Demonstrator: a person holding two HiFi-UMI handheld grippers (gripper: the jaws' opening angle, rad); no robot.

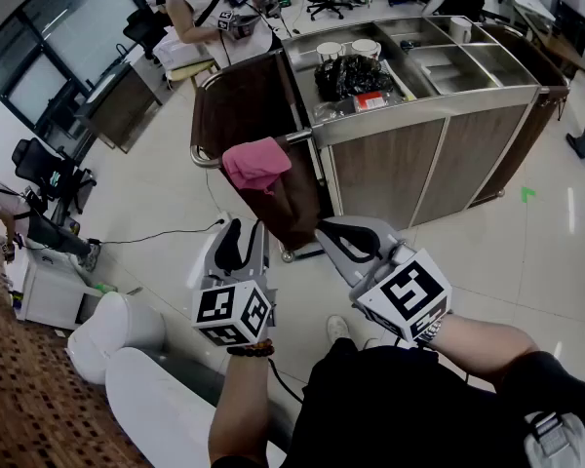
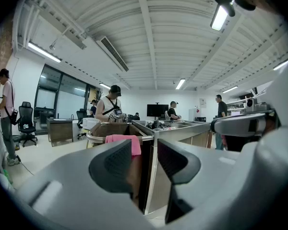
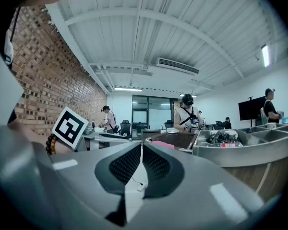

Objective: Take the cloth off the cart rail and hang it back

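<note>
My left gripper has its jaws apart with nothing between them. The right gripper is closed, pads together and empty. Both point level, short of the pink cloth, which lies draped over the cart rail. I judge this to be the approach: next I must carry the open jaws forward onto a hanging fold and close them. The cart stands on a glossy pale floor, and people work at desks beyond.
</note>
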